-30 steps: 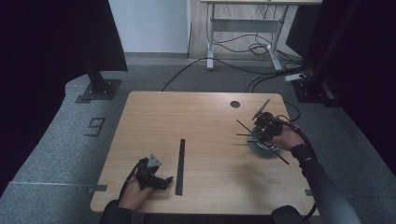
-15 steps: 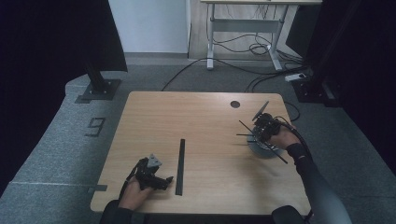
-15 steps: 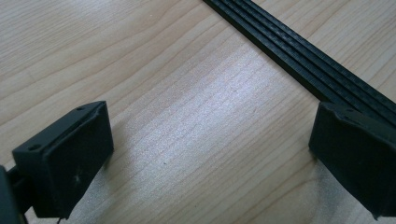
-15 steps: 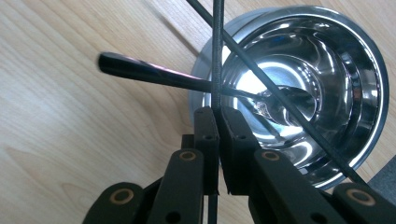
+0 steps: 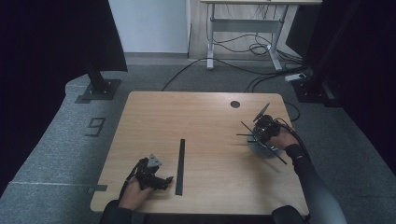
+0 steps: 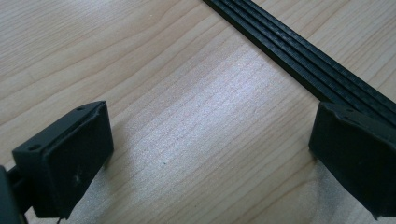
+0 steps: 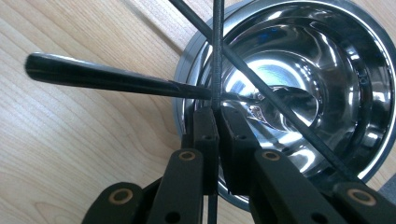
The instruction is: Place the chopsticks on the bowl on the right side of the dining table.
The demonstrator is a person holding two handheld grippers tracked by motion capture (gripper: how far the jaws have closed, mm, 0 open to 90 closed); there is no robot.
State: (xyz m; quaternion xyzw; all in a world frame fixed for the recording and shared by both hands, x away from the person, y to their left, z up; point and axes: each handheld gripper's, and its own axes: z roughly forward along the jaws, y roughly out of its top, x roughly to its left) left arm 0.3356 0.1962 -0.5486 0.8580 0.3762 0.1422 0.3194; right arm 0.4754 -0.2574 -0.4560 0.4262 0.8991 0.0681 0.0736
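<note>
Nearest the person, the left tool (image 5: 156, 179) rests low on the bench (image 5: 205, 116), jaws spread wide with bare wood between them. In the left gripper view a long black ribbed strip (image 6: 303, 56) runs just past the jaw at the right of that view, which covers the strip's near stretch; whether they touch is unclear. Farther off on the right, a shiny steel bowl (image 7: 336, 60) sits on the bench with a dark-handled spoon (image 7: 107, 77) lying in it, handle out over the rim. The right tool (image 7: 218, 116) is pressed together on a thin black rod (image 7: 217, 51) over the bowl. A second thin rod (image 7: 261, 88) crosses the bowl slantwise; its ends are cut off.
</note>
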